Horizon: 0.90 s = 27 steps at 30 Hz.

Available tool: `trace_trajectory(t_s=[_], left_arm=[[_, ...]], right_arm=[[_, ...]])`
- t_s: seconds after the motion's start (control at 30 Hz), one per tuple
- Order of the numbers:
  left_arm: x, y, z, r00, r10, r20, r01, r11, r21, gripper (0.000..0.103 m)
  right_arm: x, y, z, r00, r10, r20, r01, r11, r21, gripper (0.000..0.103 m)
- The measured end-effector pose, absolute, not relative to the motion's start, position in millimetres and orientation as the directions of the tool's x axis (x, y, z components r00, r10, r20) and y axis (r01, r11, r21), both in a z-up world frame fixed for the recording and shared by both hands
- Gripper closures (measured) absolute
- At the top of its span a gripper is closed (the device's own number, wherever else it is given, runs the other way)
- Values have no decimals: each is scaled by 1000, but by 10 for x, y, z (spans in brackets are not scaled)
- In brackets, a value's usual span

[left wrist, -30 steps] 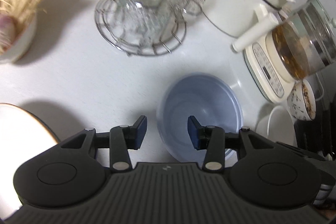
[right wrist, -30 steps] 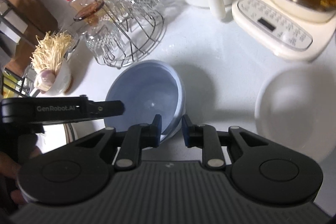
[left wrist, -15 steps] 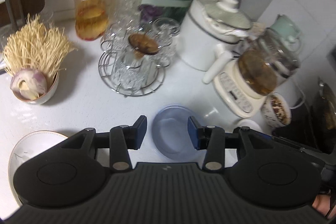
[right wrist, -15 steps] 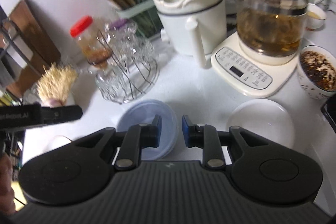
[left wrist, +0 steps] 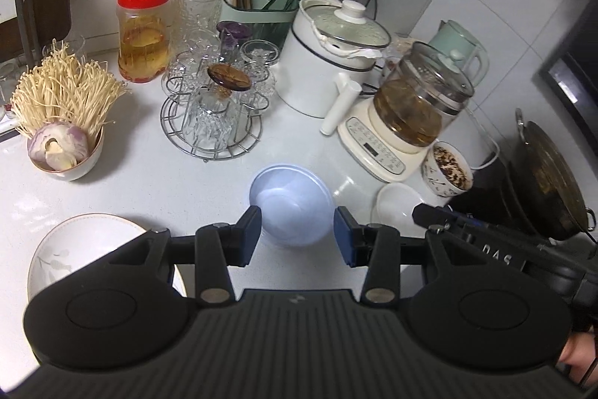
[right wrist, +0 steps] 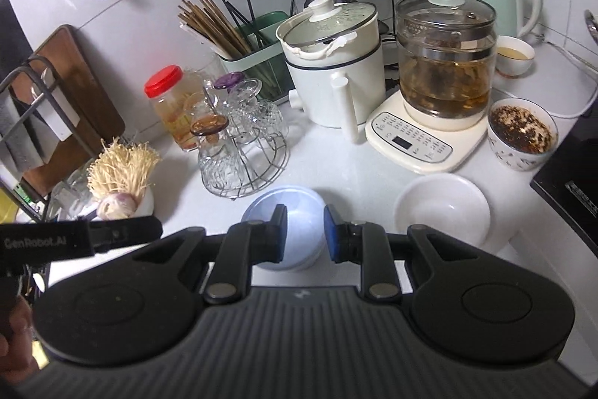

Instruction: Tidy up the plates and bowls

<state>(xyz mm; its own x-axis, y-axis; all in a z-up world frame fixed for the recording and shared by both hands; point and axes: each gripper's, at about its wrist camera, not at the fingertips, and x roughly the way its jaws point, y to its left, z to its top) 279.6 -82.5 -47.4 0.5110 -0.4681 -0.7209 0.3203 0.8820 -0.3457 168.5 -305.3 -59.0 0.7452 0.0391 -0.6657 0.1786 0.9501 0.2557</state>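
Bowls and plates sit on the white surface (left wrist: pixel 157 182), and none of them is stacked yet. The blue bowl (left wrist: pixel 290 204) is in the middle, right below both tools. The white bowl (right wrist: pixel 442 208) is just beside it, near the tea maker (right wrist: pixel 429 122). The flowered plate (left wrist: pixel 67 257) lies well apart, off to the left.

We hold the left gripper (left wrist: pixel 296 235) up over the blue bowl. Its jaws are apart and nothing is between them. We hold the right gripper (right wrist: pixel 302 233) up too. Its jaws are close together but not touching, and they hold nothing either. Both tools hang above the surface and touch no dish.

We think the step now is to pick which dish to move first. A good plan may be to put the two bowls together, since they are neighbors. To do this well, we should come down slowly on one rim. One finger goes inside the bowl and one goes outside. Then we squeeze until it holds.

The right jaws look a bit narrow, so we may need to open them more first. The glass rack (left wrist: pixel 211 122) and the full cup (right wrist: pixel 521 133) stand close by. We should lift straight up and move low so we do not bump them. Bowls can be slippery, so we go gently.
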Motion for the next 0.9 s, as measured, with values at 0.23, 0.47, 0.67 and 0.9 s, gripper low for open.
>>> trace_trajectory(t_s=[0.23, 0.47, 0.67, 0.9], left_arm=[[2587, -818, -508, 483, -512, -710, 370, 855, -365, 54], [2418, -851, -553, 453, -548, -703, 401, 830, -388, 54], [2389, -984, -626, 413, -565, -714, 432, 812, -392, 54], [2499, -1257, -630, 416, -567, -711, 443, 809, -386, 54]], right_arm=[[1412, -2979, -573, 740, -30, -672, 243, 944, 225, 78], [1169, -2939, -595, 728, -77, -681, 295, 932, 209, 78], [1039, -2991, -644, 713, -106, -693, 333, 921, 202, 78], [1053, -3250, -680, 718, -123, -685, 354, 912, 208, 78]])
